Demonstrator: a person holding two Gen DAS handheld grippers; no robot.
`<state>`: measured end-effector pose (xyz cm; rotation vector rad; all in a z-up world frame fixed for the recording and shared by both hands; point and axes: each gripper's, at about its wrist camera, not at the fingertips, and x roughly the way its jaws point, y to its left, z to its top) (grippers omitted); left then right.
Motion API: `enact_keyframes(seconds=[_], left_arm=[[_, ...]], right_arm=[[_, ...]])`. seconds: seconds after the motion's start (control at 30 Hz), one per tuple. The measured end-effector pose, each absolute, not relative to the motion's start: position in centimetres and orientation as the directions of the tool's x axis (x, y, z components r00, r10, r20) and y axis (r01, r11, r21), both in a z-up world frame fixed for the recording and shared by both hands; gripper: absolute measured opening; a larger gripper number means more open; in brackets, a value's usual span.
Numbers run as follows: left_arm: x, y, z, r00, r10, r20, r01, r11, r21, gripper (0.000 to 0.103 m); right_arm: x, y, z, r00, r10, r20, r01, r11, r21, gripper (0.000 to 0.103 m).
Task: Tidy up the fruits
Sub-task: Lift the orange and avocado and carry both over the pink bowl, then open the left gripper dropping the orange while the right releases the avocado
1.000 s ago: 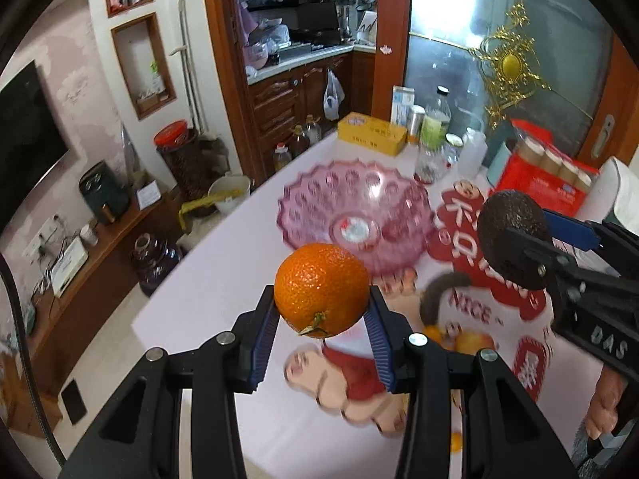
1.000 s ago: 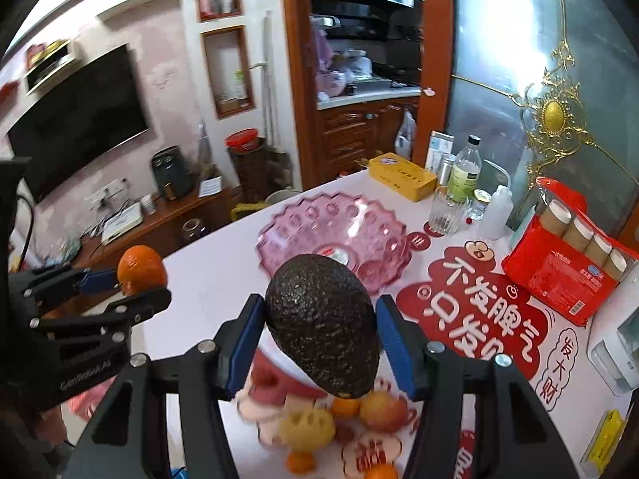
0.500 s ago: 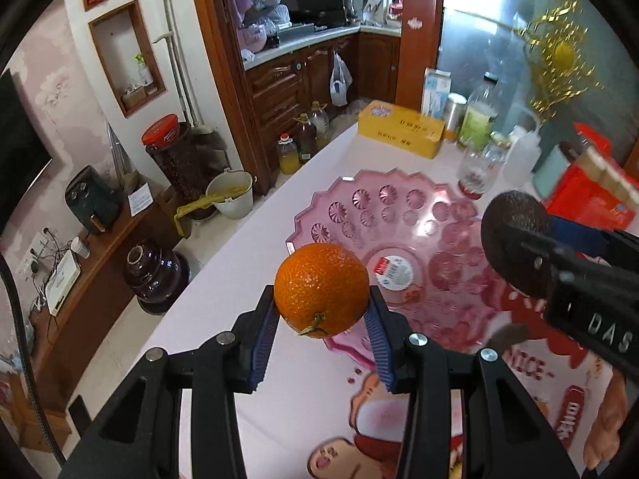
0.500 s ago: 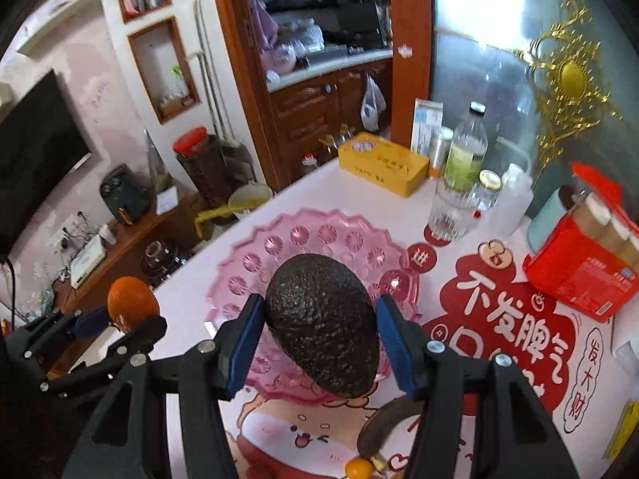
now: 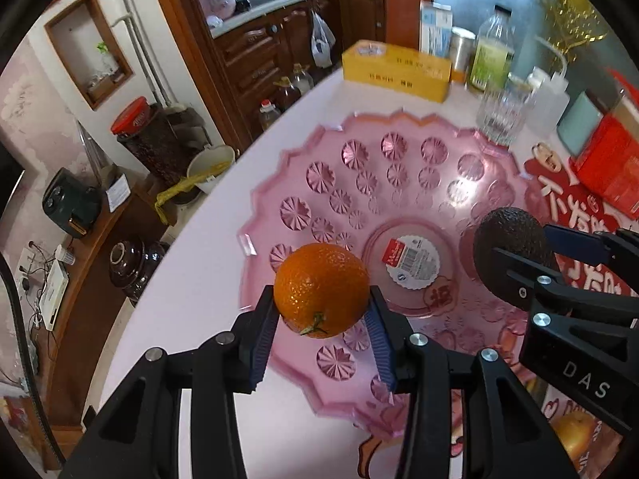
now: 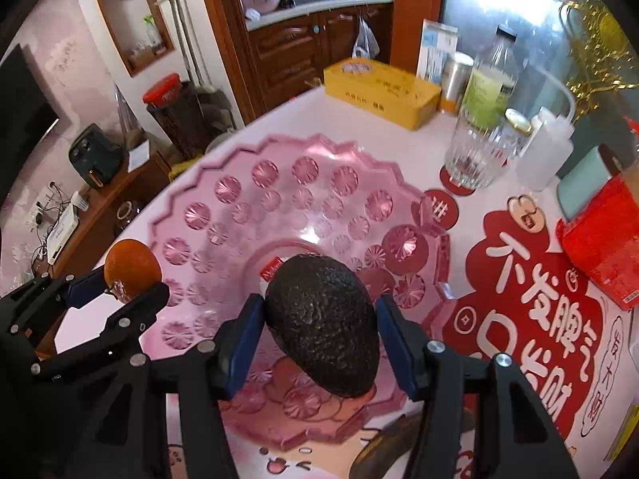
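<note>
My left gripper (image 5: 322, 333) is shut on an orange (image 5: 321, 289) and hangs over the near left side of the pink glass fruit bowl (image 5: 343, 167). The dark avocado (image 6: 323, 323) is clamped in my right gripper (image 6: 319, 349), above the bowl's (image 6: 247, 183) near middle. In the left wrist view the avocado (image 5: 511, 251) shows at the right, over the bowl's right part. From the right wrist camera the orange (image 6: 131, 265) appears at the left, over the bowl's left rim. A label lies at the bowl's centre; no fruit is in it.
A yellow box (image 5: 395, 70), a drinking glass (image 6: 473, 155), bottles (image 6: 489, 84) and a red carton (image 6: 605, 239) stand behind and right of the bowl. A yellowish fruit (image 5: 575, 433) and a dark banana-like fruit (image 6: 387, 445) lie on the tablecloth nearer me. The table edge runs left of the bowl.
Both grippers have moved forward and down with their fruits, from the near tablecloth to above the pink bowl, which now looks much larger. Both grips are unchanged.
</note>
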<state>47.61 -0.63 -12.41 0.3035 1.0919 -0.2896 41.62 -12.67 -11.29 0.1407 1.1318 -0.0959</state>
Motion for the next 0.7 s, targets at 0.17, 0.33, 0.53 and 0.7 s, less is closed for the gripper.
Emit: enact_keyframes(seconds=[0.17, 0.33, 0.53, 0.7], left_arm=[[48.8, -1.1, -15.2, 0.393, -0.065, -0.917, 0.392, 0.914, 0.103, 0.043], [48.9, -1.9, -16.8, 0.405, -0.045, -0.913, 0.42, 0.896, 0.142, 0.043], [48.6, -2.6, -17.1, 0.412, -0.069, -0.908, 0.442, 0.887, 0.133, 0.076], [47.7, -3.3, -16.7, 0.472, -0.041, -0.881, 0.448, 0.872, 0.199, 0.091]], right_arm=[[42.9, -12.7, -14.1, 0.374, -0.007, -0.927, 0.13, 0.99, 0.045, 0.058], [43.7, -12.5, -16.0, 0.356, -0.004, -0.935, 0.122, 0.992, 0.042, 0.058], [44.1, -12.5, -15.8, 0.391, 0.014, -0.92, 0.11, 0.992, 0.062, 0.059], [44.3, -11.7, -15.1, 0.413, 0.04, -0.91, 0.056, 0.996, 0.069, 0.062]])
